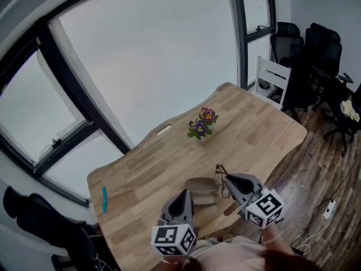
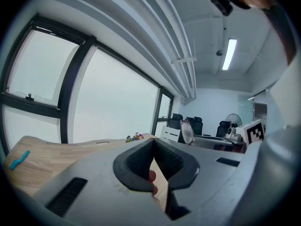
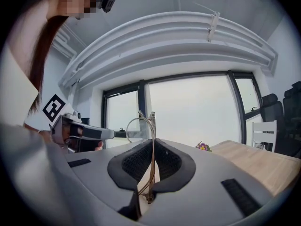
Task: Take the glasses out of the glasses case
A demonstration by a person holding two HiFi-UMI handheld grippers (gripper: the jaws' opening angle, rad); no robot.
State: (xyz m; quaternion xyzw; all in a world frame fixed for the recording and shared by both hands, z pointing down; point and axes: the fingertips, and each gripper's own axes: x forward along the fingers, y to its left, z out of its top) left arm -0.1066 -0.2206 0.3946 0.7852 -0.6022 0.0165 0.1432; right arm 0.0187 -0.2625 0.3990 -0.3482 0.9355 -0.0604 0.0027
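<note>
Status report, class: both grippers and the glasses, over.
Left gripper shut, empty. Right gripper shut on thin gold wire-framed glasses, out of the grey-brown glasses case. Nothing in the way.

Pale wooden table (image 1: 141,174) with a wavy edge below large dark-framed windows (image 1: 146,55), bright with white daylight, from 9 to 12 o'clock. Black office chairs (image 1: 316,55) and a white chair (image 1: 273,81) at 2 o'clock. Wood-plank floor (image 1: 321,168) at 4 o'clock.
</note>
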